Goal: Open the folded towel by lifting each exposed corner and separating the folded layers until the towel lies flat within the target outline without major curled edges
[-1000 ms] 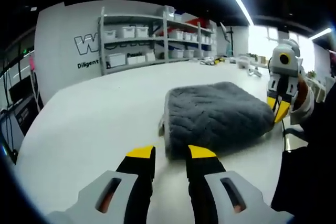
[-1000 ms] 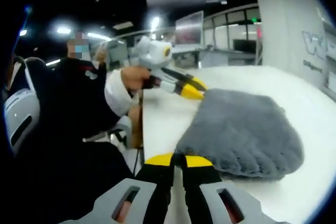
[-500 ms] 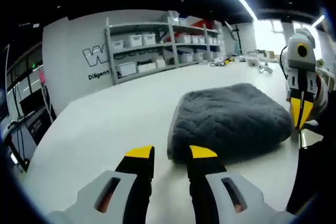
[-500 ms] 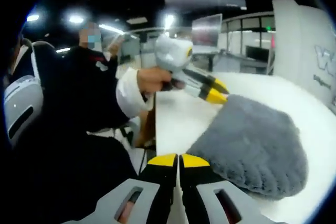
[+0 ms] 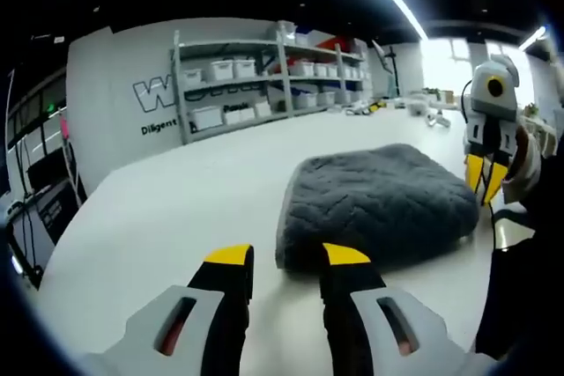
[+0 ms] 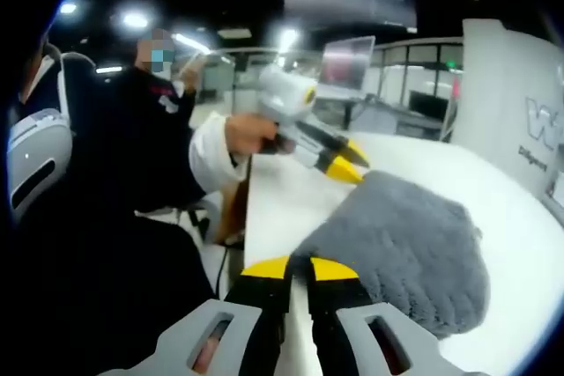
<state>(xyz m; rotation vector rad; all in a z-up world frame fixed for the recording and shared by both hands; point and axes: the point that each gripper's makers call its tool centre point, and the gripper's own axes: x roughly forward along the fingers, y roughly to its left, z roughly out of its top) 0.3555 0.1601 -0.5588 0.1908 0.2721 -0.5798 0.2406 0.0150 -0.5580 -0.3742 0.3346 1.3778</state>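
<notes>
A large white surface (image 5: 176, 191) runs through a workshop-like room, with grey shelving (image 5: 264, 63) carrying white bins against the far wall at about 12 o'clock in the left gripper view, beside a white wall panel with partial lettering (image 5: 154, 94). The folded grey towel (image 5: 379, 204) lies on the surface just past the left tongs (image 5: 286, 257), toward 1 o'clock from them; it is a thick, quilted bundle with its layers stacked, its nearest corner just beyond the yellow tips. The left tongs stand apart with a clear gap between the two yellow tips, holding nothing, low over the surface. At 3 o'clock in this view the right tongs (image 5: 485, 180) point down at the towel's far edge, held by a hand in a white cuff. In the right gripper view the towel (image 6: 405, 253) spreads toward 2 o'clock from the right tongs (image 6: 300, 268), whose yellow tips are drawn together with only a thin slit between them, right at the towel's near edge; whether they pinch fabric I cannot tell. Beyond the towel, at 12 o'clock, the left tongs (image 6: 348, 163) reach its opposite side, gripped by a hand (image 6: 251, 134) of a person in dark clothing (image 6: 132, 165).
</notes>
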